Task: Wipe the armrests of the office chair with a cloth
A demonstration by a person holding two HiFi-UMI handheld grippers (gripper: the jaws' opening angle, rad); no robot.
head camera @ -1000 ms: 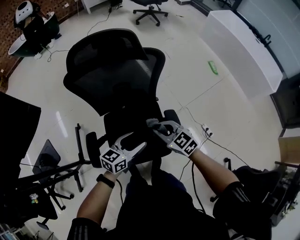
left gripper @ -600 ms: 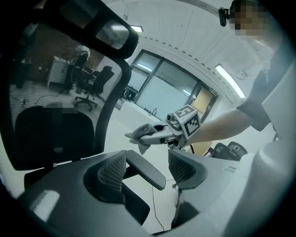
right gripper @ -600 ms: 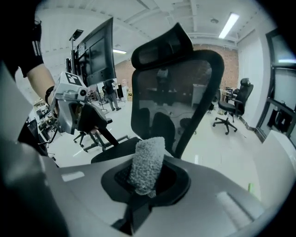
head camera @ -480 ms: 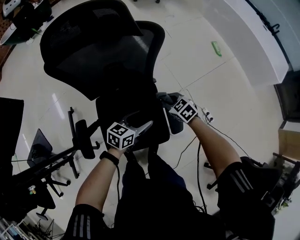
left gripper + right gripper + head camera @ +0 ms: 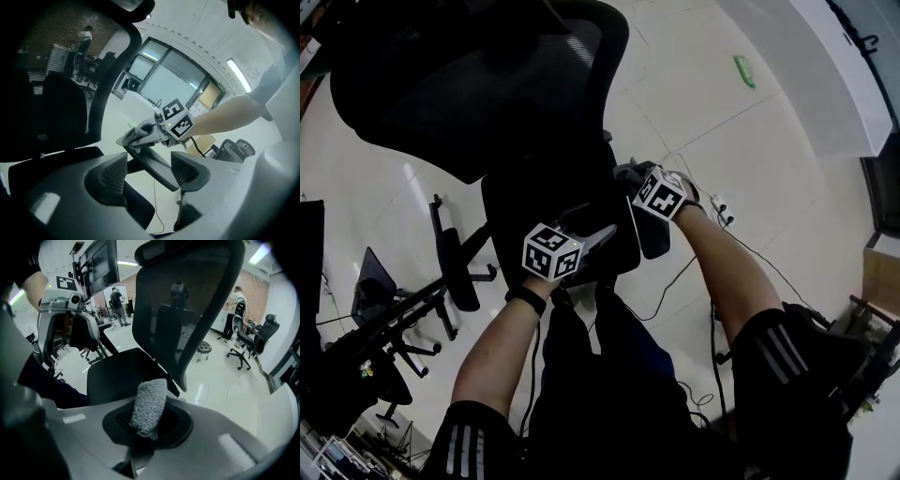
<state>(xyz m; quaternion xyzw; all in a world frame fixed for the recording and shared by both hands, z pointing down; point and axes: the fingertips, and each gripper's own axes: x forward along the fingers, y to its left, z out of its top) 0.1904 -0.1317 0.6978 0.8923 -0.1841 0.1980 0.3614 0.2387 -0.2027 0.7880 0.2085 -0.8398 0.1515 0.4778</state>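
Note:
The black office chair point(image 5: 487, 84) fills the upper head view, its seat point(image 5: 534, 202) right in front of me. My right gripper point(image 5: 630, 176) is shut on a grey cloth point(image 5: 623, 172) and presses it on the far end of the right armrest point(image 5: 654, 234). In the right gripper view the fuzzy cloth point(image 5: 149, 405) stands up between the jaws. My left gripper point(image 5: 602, 234) hovers open over the seat's front, holding nothing. It looks across at the cloth point(image 5: 132, 136) on the right armrest point(image 5: 157, 164). The left armrest point(image 5: 450, 267) is untouched.
A cable and power strip point(image 5: 719, 212) lie on the glossy floor right of the chair. A white counter point(image 5: 830, 75) runs along the far right. Black stand legs point(image 5: 389, 328) spread at the left. Other chairs point(image 5: 243, 348) and people stand farther off.
The right gripper has slid the cloth forward along the right armrest toward the backrest. The left gripper has moved a little right over the seat, still open. My head has leaned in closer.

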